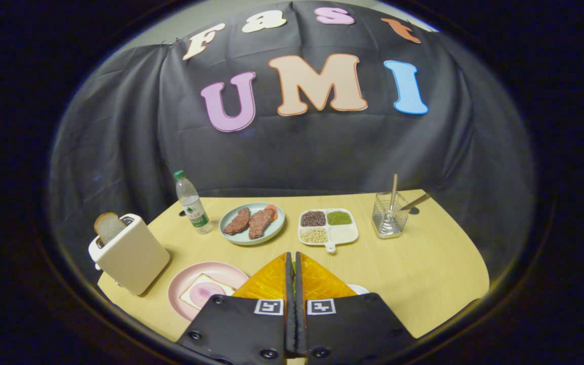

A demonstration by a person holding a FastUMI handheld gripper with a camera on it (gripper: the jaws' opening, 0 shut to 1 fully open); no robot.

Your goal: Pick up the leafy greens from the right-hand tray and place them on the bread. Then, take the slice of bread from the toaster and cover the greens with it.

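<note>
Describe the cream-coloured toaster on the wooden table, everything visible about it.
The cream-coloured toaster is a smooth, boxy, matte-looking appliance with rounded corners, standing upright near the table's edge, beside the pink plate that carries a slice of bread with a pink round on it. One brown-crusted slice of bread sticks up from its top slot, leaning slightly; a second slot next to it looks empty. A small knob or lever shows low on its end face. The gripper, orange fingers closed together, is apart from it.
</note>
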